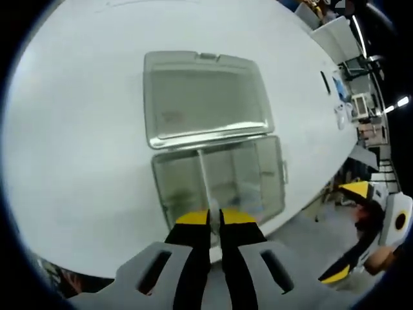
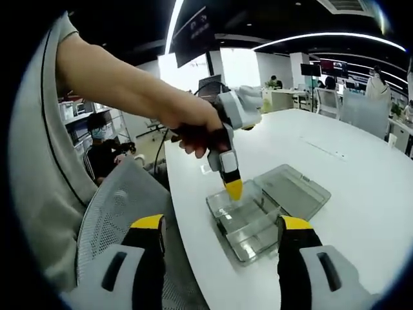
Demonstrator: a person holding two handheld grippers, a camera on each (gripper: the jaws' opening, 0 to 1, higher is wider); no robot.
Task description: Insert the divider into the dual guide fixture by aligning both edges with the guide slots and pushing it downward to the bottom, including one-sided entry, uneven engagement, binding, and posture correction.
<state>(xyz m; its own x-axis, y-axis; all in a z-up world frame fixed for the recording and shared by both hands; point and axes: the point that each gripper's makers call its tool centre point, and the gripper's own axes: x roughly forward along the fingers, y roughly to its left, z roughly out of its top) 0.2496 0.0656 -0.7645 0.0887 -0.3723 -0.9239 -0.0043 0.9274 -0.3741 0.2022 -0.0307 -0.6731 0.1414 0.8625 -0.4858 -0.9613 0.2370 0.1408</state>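
Observation:
A clear plastic box (image 1: 258, 187), the guide fixture, lies on the white table (image 1: 77, 142) with its lid (image 1: 206, 97) folded open behind it. A thin clear divider (image 1: 202, 177) stands on edge inside the box, running away from my jaws. My left gripper (image 1: 215, 217) is shut on the divider's near edge. In the right gripper view a hand holds the left gripper (image 2: 233, 189) pointing down into the box (image 2: 248, 236), beside the lid (image 2: 293, 187). My right gripper (image 2: 222, 226) is open and holds nothing, back from the table's edge; it also appears low on the right (image 1: 348, 232).
A grey mesh chair back (image 2: 122, 206) stands close to the table's near edge. A seated person (image 2: 103, 152) is further back on the left. Small items (image 1: 339, 97) lie at the table's far side. Desks and chairs fill the room behind.

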